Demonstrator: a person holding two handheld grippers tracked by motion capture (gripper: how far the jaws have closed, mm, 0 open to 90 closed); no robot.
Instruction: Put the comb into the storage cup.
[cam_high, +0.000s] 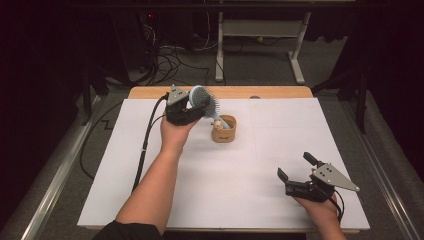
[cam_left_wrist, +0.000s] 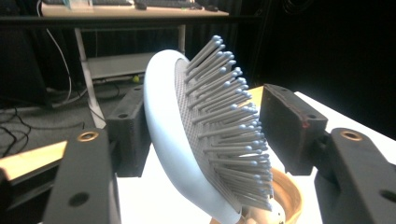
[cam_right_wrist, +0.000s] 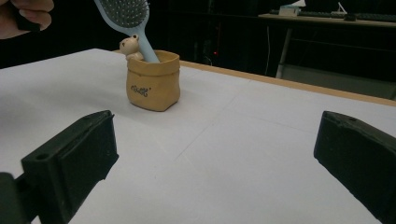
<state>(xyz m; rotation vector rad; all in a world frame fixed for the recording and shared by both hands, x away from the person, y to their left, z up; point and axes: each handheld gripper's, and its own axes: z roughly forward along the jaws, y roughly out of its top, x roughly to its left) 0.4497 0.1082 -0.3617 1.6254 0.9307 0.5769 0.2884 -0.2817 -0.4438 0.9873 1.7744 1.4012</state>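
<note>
A light blue hairbrush (cam_high: 202, 97) stands tilted, handle down, in a small tan pot (cam_high: 223, 131) at the back middle of the white-covered table. A little bear figure (cam_right_wrist: 130, 46) sits in the pot (cam_right_wrist: 153, 81) beside the handle. My left gripper (cam_high: 199, 102) is at the brush head (cam_left_wrist: 168, 121), one jaw behind its smooth back and the other facing the bristle tips. A thin gap shows at the bristles, so the jaws stand open around it. My right gripper (cam_high: 295, 165) rests low at the front right, wide open with nothing between its jaws (cam_right_wrist: 217, 140).
A white sheet (cam_high: 200, 195) covers the wooden table (cam_high: 270, 92). The left gripper's black cable (cam_high: 145, 145) runs down the left side of the sheet. Beyond the far edge stand a white desk frame (cam_high: 260, 30) and loose cables on the floor (cam_high: 175, 57).
</note>
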